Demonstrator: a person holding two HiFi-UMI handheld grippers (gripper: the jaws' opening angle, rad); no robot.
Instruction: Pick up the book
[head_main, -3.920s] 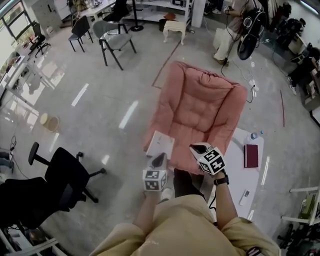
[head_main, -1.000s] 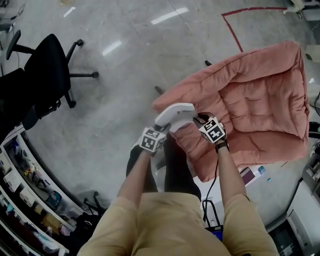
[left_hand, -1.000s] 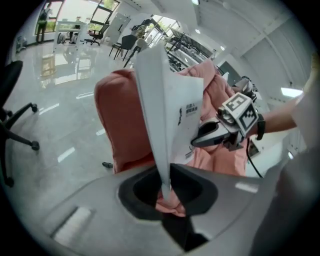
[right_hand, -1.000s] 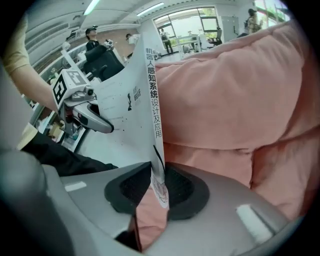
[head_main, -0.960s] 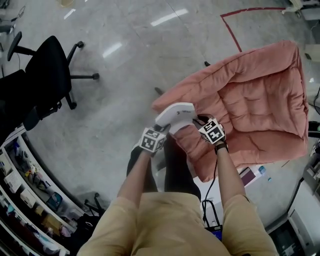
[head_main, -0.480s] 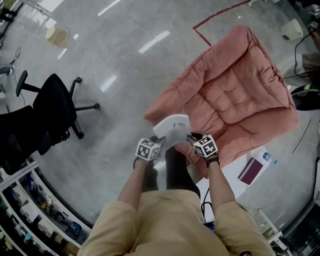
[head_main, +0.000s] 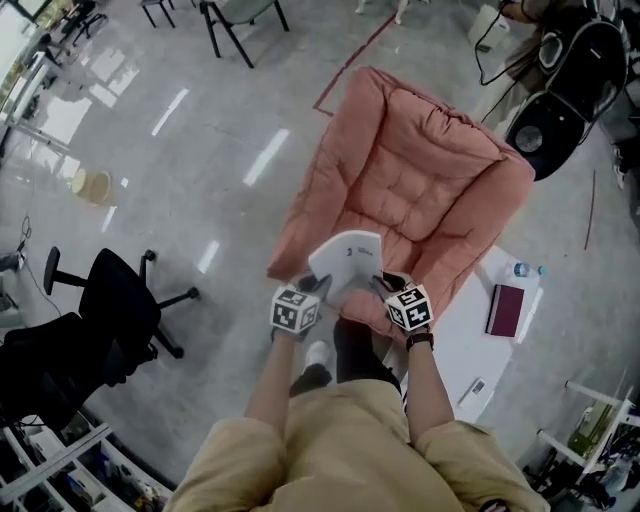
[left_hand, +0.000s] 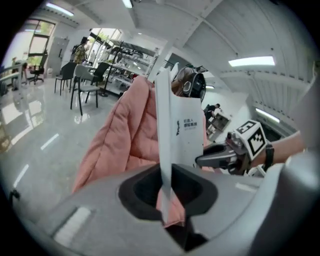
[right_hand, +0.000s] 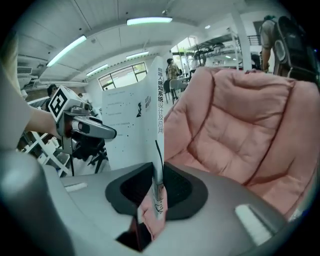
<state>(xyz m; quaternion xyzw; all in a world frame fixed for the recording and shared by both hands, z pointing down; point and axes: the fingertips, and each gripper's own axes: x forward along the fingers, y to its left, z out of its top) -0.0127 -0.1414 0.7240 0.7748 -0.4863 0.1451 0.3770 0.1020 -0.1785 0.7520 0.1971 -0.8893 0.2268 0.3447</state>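
Note:
A thin white book is held up in the air in front of the pink padded chair. My left gripper is shut on the book's left edge, and my right gripper is shut on its right edge. In the left gripper view the book stands edge-on between the jaws, with the right gripper beyond it. In the right gripper view the book rises from the jaws, its black-printed cover showing, and the left gripper is at the left.
A low white table at the right carries a dark red book, a bottle and a remote. A black office chair stands at the left, other chairs at the back. Grey floor lies between.
Both grippers have risen with the book held between them. The head view has swung, so the pink chair now appears more upright and higher in the picture.

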